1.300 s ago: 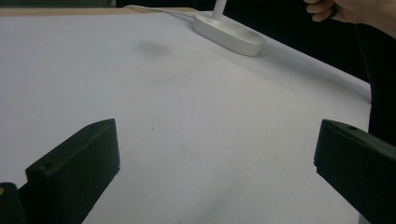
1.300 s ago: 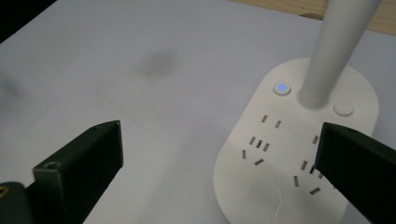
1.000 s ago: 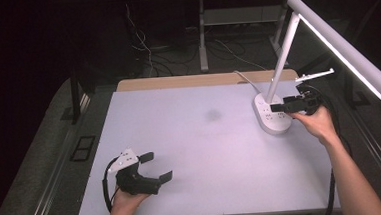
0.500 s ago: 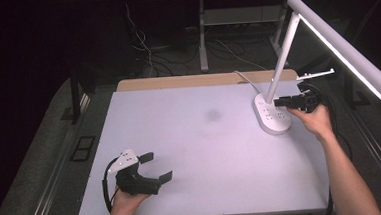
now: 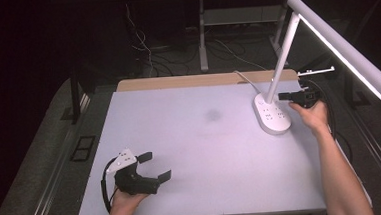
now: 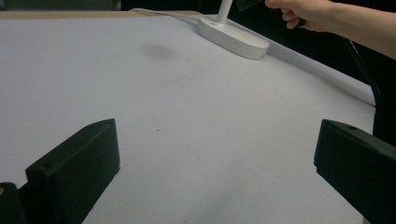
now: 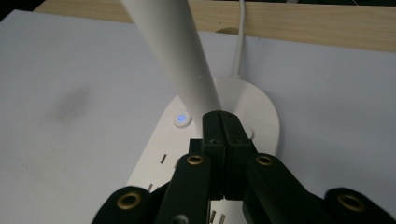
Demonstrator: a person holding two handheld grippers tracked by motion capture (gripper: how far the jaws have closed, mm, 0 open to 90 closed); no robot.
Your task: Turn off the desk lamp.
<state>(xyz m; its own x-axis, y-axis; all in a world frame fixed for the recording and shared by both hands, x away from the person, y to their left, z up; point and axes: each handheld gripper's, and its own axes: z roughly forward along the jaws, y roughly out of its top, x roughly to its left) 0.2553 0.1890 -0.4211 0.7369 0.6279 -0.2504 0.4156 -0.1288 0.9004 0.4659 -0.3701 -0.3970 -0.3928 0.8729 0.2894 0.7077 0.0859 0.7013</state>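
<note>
Right claw, jaws pressed together, hovers over the lit desk lamp's base at right of frame; left claw rests wide apart on the tabletop, lower left.

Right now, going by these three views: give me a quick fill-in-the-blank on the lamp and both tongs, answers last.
1. The right tongs are ____, their jaws pressed together above the lamp base.
2. The left tongs rest near the table's front edge with jaws ____.
3. The round button on the lamp base glows ____.
4. The lamp head is switched ____.

Answers: shut; open; blue; on
</note>
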